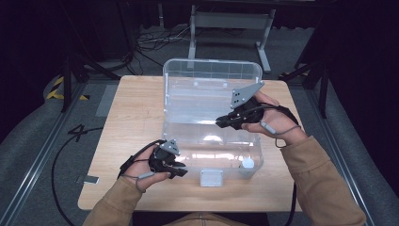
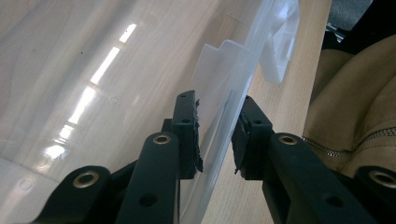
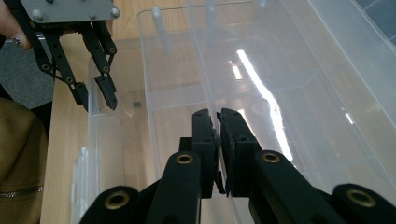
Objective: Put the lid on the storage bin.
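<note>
A clear plastic box (image 1: 188,141) stands on the wooden table (image 1: 136,108) with its lid (image 1: 211,77) swung up at the back. My left gripper (image 1: 181,172) is at the box's front left; its jaws straddle the front wall's rim (image 2: 219,107) and both pads touch it. That same gripper (image 3: 95,98) hangs over the front wall in the right gripper view. My right gripper (image 1: 220,123) reaches in from the right and is shut on the thin clear edge (image 3: 205,84) where the lid meets the rear wall. A small white round thing (image 1: 248,163) lies in the box's front right corner.
A white latch (image 1: 211,178) hangs from the middle of the box's front wall, also seen as a white latch (image 2: 280,51) past my left jaws. Tan sleeves come in from the bottom. Behind the table stand a metal frame (image 1: 230,28) and floor cables (image 1: 155,40).
</note>
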Available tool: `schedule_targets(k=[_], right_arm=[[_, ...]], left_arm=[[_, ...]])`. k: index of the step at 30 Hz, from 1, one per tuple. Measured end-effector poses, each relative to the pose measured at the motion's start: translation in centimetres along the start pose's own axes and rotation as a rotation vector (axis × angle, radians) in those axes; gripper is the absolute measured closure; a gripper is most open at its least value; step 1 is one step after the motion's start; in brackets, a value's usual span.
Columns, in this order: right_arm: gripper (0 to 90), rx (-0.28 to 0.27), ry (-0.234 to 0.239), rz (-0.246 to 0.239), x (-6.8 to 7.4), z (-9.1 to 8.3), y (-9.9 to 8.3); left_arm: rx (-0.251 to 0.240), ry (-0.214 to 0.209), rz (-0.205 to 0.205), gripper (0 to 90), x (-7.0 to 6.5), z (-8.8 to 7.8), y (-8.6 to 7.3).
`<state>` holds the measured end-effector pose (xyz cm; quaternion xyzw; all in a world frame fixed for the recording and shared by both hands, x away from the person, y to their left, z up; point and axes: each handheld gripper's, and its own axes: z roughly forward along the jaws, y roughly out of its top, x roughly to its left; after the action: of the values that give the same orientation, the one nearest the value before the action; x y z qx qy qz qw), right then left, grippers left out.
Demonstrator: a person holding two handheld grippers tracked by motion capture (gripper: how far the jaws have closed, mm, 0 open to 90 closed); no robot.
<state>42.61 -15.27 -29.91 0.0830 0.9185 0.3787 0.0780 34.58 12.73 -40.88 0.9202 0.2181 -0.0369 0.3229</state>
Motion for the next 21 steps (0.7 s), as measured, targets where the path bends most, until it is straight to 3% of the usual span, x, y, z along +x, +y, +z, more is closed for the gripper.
schedule_targets(k=[21], right_arm=[[84.1,0.010,0.020,-0.025,1.4,0.0,-0.3]], left_arm=[[0.002,-0.001,-0.003,73.3,0.0,0.0,0.0]])
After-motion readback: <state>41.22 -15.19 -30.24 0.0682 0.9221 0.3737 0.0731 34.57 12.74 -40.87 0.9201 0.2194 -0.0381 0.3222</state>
